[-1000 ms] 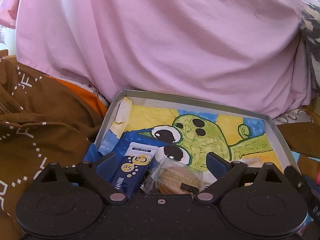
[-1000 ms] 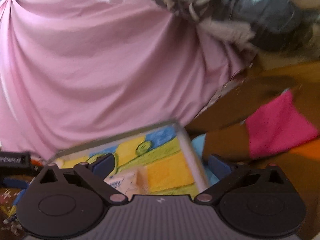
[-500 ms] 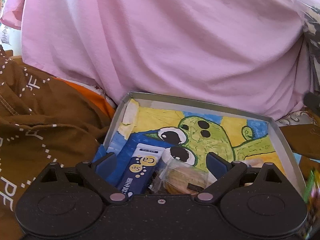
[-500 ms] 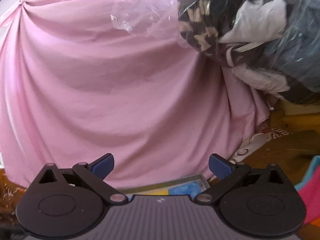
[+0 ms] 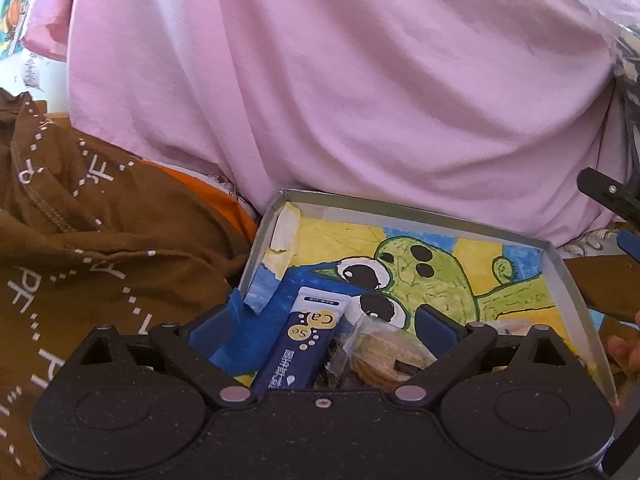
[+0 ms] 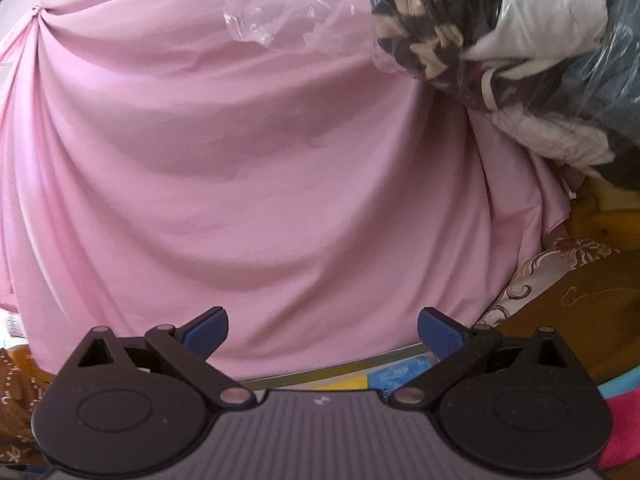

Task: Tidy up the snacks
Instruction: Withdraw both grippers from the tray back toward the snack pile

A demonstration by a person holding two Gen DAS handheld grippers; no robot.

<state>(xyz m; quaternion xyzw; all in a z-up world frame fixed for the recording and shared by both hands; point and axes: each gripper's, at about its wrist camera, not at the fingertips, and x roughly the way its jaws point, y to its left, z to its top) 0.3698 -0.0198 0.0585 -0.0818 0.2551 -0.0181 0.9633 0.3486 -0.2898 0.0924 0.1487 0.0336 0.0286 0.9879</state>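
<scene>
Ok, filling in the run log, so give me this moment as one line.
left gripper: open over tray | blue packet, wrapped biscuit in tray | right gripper: open, empty, facing pink sheet

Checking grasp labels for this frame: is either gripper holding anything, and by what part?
Nothing is held. The left gripper is open above the blue packet and wrapped biscuit in the tray; the right gripper is open on empty air.

A shallow grey box (image 5: 560, 276), its floor painted with a green cartoon creature on yellow and blue, rests on rumpled brown cloth (image 5: 80, 264). In it lie a blue packet (image 5: 298, 356) and, touching its right side, a clear-wrapped biscuit (image 5: 384, 354). Pink cloth (image 5: 360, 100) rises behind.
</scene>
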